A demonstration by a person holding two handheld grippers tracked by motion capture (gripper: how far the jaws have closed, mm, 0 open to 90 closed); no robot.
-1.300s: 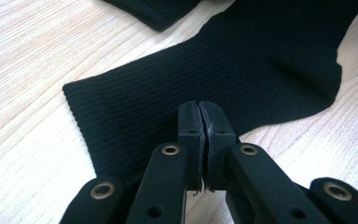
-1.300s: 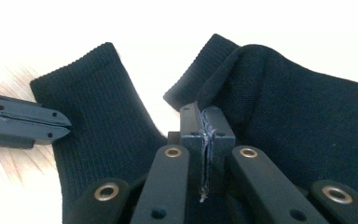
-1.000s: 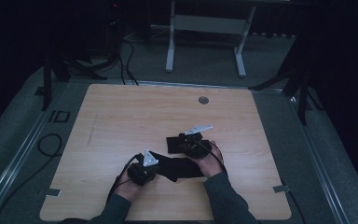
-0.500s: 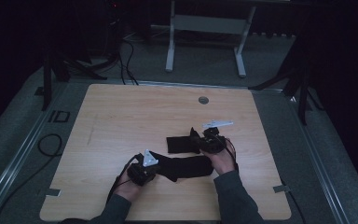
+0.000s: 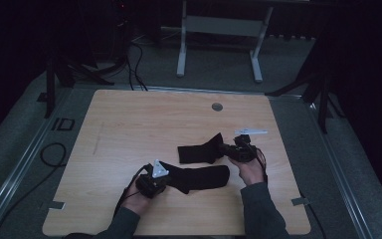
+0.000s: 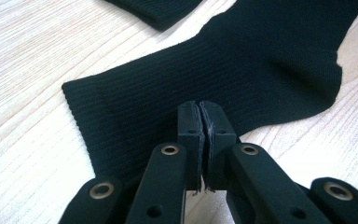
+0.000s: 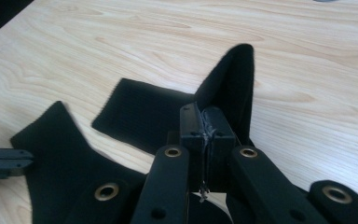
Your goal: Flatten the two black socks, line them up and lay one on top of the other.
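While both grippers are clamped, two black ribbed socks lie on the near-right part of the wooden table (image 5: 129,129).

Near sock (image 5: 199,178): dull black knit, fine ribbing along the leg, cuff edge plain and straight in the left gripper view. Lies flat. Long axis runs roughly left–right across the table in the high view; one end sits at the left gripper (image 5: 151,183), the other end points toward the person's right. Left gripper's jaws are pressed together at the sock's edge; fabric appears pinched between them.

Far sock (image 5: 199,152): same black rib. Long axis also roughly left–right, lying just beyond the near sock, close but apart from it. Its right end is lifted off the table and stands up as a folded peak in the right gripper view. Right gripper (image 5: 239,151) has jaws pressed together, pinching that raised end; the left end rests flat on the wood.
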